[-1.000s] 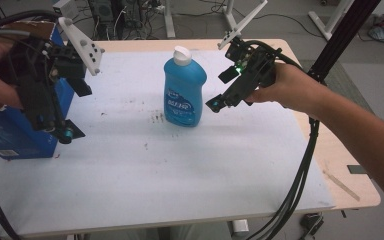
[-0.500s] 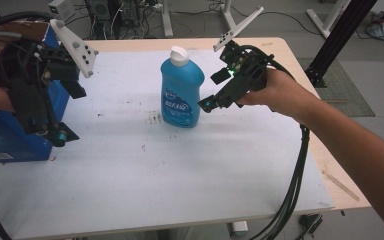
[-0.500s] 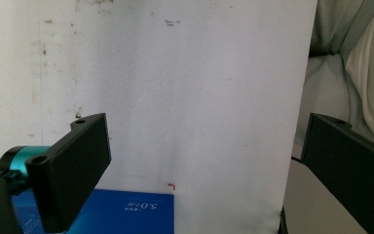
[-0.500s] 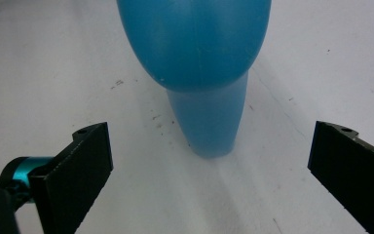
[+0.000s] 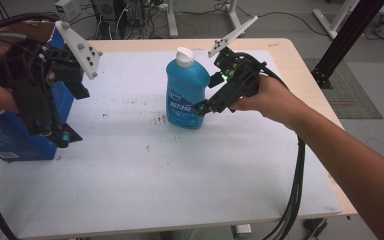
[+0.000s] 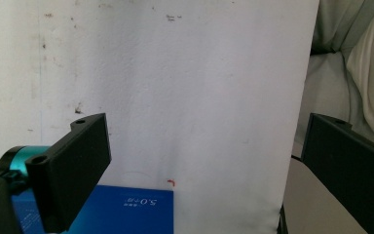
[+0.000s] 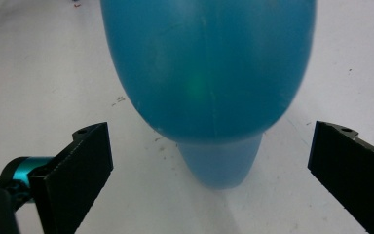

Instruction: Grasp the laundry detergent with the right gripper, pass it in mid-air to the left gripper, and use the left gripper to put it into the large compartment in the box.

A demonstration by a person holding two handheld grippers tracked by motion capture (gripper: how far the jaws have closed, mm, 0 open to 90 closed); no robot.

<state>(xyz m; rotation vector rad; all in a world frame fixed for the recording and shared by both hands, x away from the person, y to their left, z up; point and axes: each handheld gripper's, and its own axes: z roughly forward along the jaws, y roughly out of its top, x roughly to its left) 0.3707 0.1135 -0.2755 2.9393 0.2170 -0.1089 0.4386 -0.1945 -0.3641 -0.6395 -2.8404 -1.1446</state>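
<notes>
A blue bottle [image 5: 186, 92] with a white cap stands upright at the middle of the white table cover [image 5: 180, 180]. My right gripper [image 5: 205, 106] is at the bottle's right side, open and low against its body. In the right gripper view the bottle [image 7: 209, 73] looms between the spread jaws of that gripper [image 7: 209, 180], which do not touch it. My left gripper [image 5: 60, 135] hovers open over a blue box [image 5: 10, 142] at the table's left edge. The left gripper view has the gripper [image 6: 204, 170] open over the cover, with a corner of the box [image 6: 126, 209] just below it.
Cables trail from the right gripper off the table's front right [image 5: 295, 190]. The wooden table edge [image 5: 310, 80] runs along the right. Small dark specks [image 5: 157, 120] mark the cover left of the bottle. Grey cloth [image 6: 350, 58] lies past the cover's edge.
My right gripper has moved left, closing in on the bottle's side. The left gripper has shifted slightly left over the box. The bottle has stayed upright in place.
</notes>
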